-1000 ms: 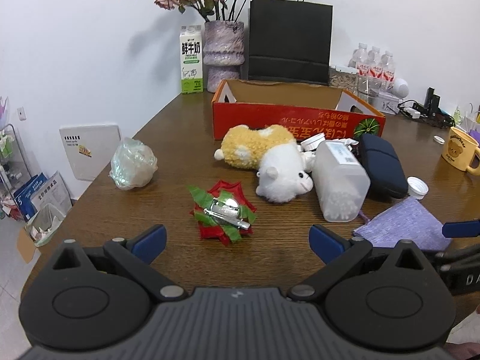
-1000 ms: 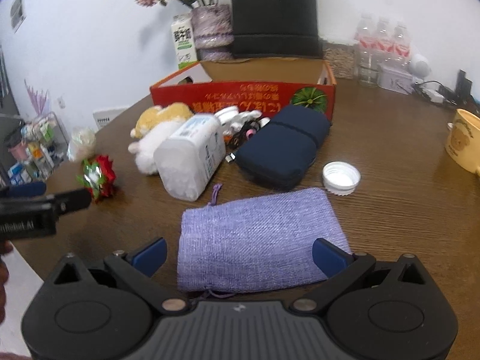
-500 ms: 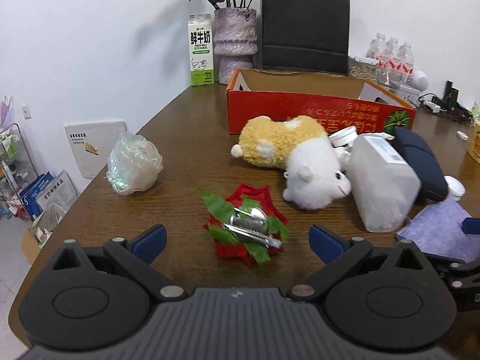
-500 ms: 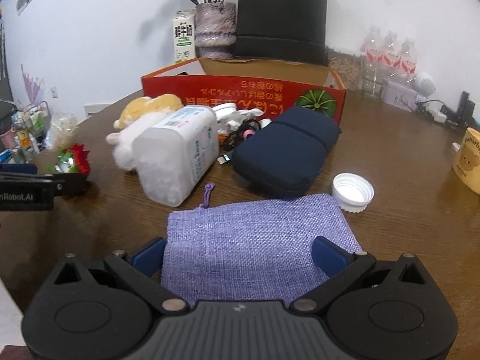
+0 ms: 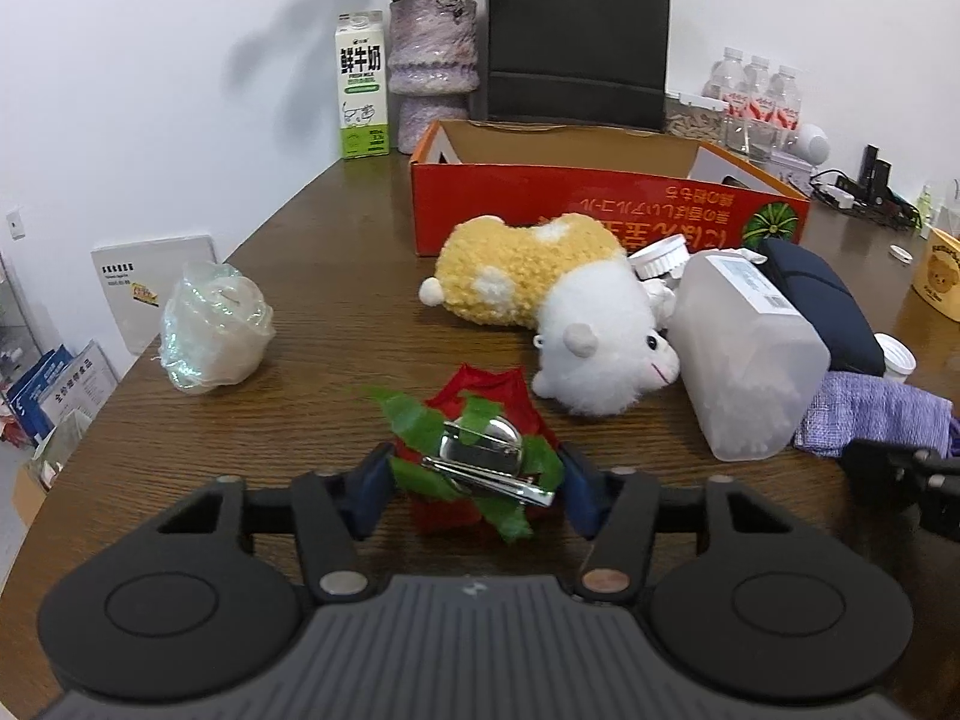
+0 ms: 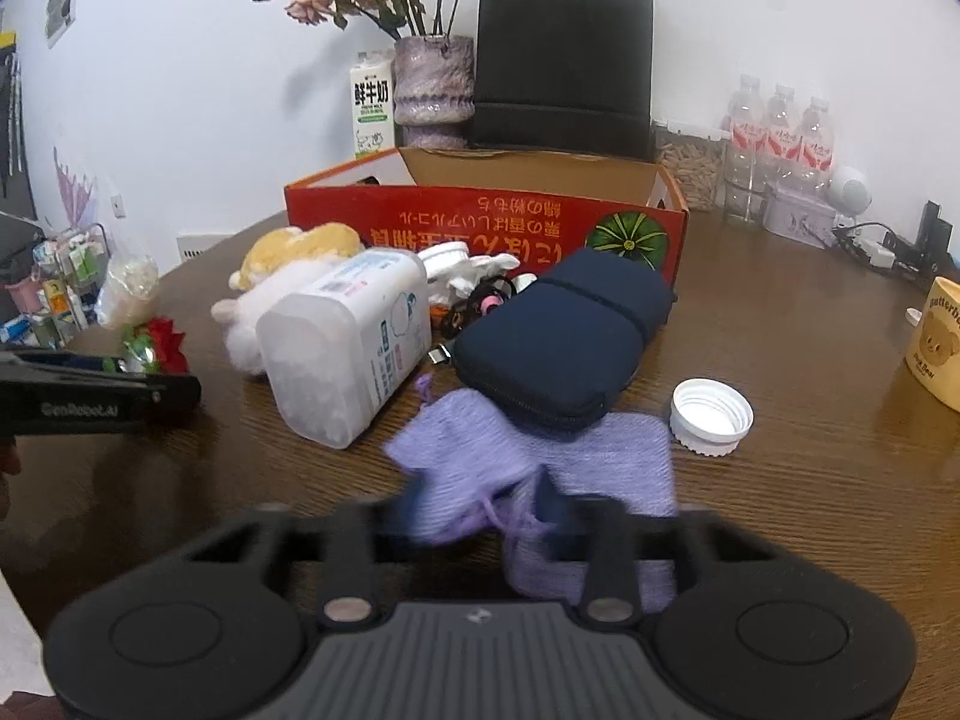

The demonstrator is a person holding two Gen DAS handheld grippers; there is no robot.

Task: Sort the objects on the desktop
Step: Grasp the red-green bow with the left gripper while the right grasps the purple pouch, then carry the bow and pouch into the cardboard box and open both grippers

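Left claw [image 5: 474, 483] is closing around the red flower clip [image 5: 477, 450] on the table [image 5: 324, 300]; my right claw [image 6: 480, 504] is closing on the bunched purple pouch [image 6: 540, 450]. Grasp step. Next: lift both toward the red box [image 5: 600, 210], presumably.

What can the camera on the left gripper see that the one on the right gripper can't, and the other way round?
Only the left view shows the left gripper closing around the red fabric flower's metal clip.

Only the right view shows the right gripper closing on the bunched purple pouch, plus the full white cap.

Both show the plush toy, the plastic jar, the navy case and the red box.
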